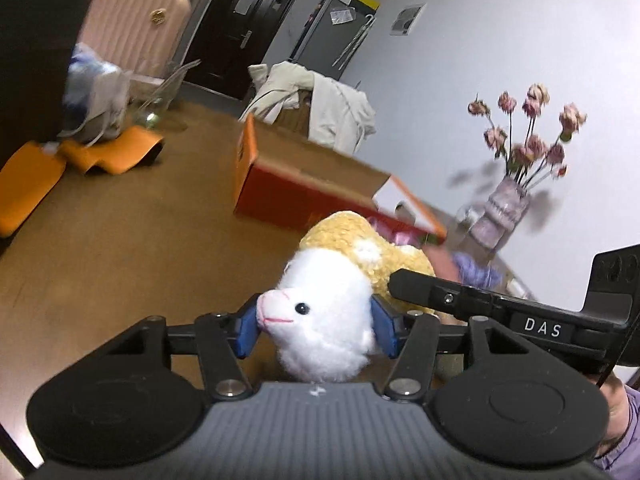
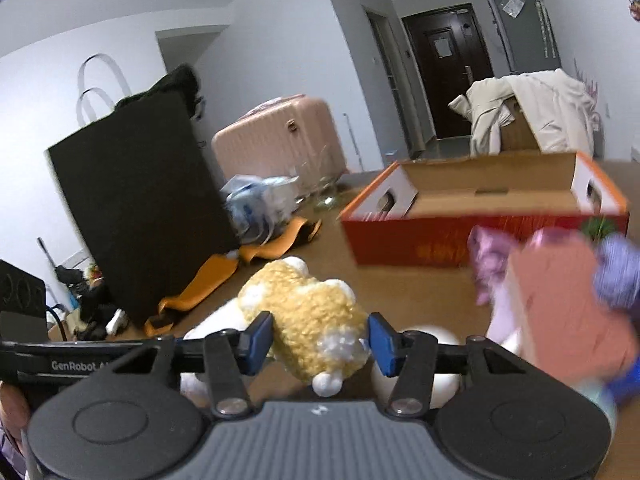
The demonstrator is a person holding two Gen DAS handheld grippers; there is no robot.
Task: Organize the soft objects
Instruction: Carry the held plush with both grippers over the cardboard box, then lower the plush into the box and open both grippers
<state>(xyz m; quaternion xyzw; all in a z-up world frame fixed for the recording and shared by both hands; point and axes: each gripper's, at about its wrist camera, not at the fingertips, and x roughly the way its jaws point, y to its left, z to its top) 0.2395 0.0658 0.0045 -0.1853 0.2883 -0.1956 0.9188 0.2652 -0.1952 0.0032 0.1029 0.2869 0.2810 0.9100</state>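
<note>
A plush sheep with a white head and curly yellow body [image 1: 332, 304] is held between both grippers. My left gripper [image 1: 318, 330] is shut on its white head. My right gripper [image 2: 316, 342] is shut on its yellow body [image 2: 308, 320] near the tail. The right gripper's body shows in the left wrist view [image 1: 500, 312], reaching in from the right. An open orange cardboard box [image 1: 320, 184] stands on the brown table beyond the sheep; it also shows in the right wrist view [image 2: 480, 216]. A blurred pink and purple plush toy [image 2: 560, 300] lies right of the sheep.
A vase of dried pink flowers [image 1: 516, 184] stands at the table's right by the wall. A black board [image 2: 140, 208], orange mats [image 1: 112, 152], a pink suitcase [image 2: 276, 140] and a box draped with a white coat [image 2: 532, 120] sit farther back.
</note>
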